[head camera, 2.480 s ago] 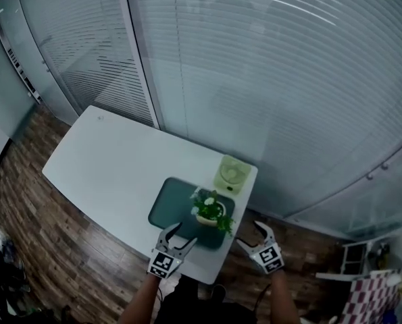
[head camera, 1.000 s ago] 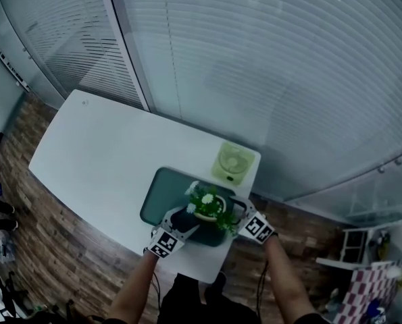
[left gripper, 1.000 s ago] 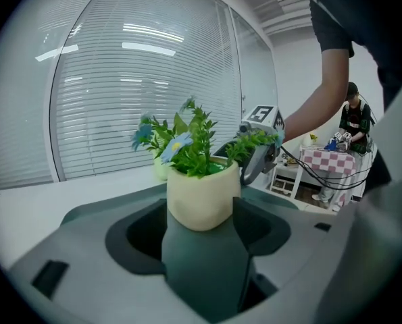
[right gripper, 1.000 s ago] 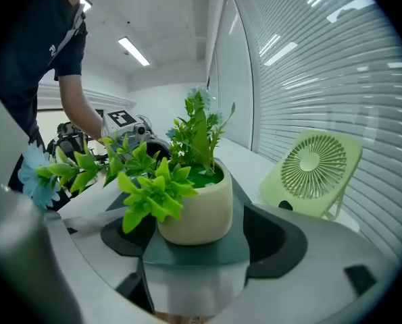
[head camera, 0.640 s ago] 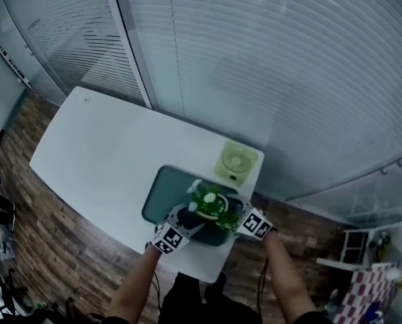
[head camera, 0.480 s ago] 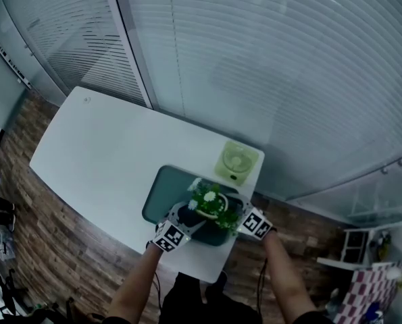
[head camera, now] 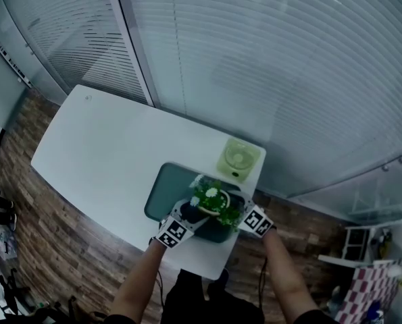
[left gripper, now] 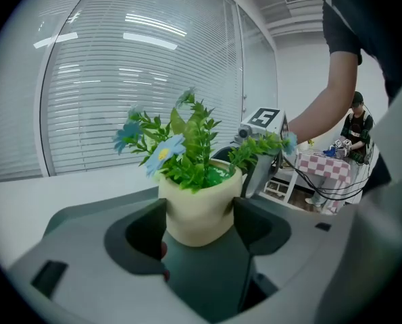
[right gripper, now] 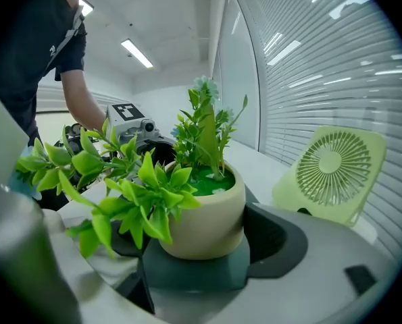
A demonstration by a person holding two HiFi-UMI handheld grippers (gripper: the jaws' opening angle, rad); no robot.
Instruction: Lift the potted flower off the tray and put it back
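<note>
The potted flower (head camera: 211, 200) stands straight up on the tray (head camera: 163, 196), right between our left gripper (left gripper: 201, 225) and right gripper (right gripper: 201, 231), both squeezing its pot and equally near, so we should lift straight up.

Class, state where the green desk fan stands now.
Head view: the green desk fan stands at the white table's far right corner, just beyond the tray holding the potted flower.
</note>
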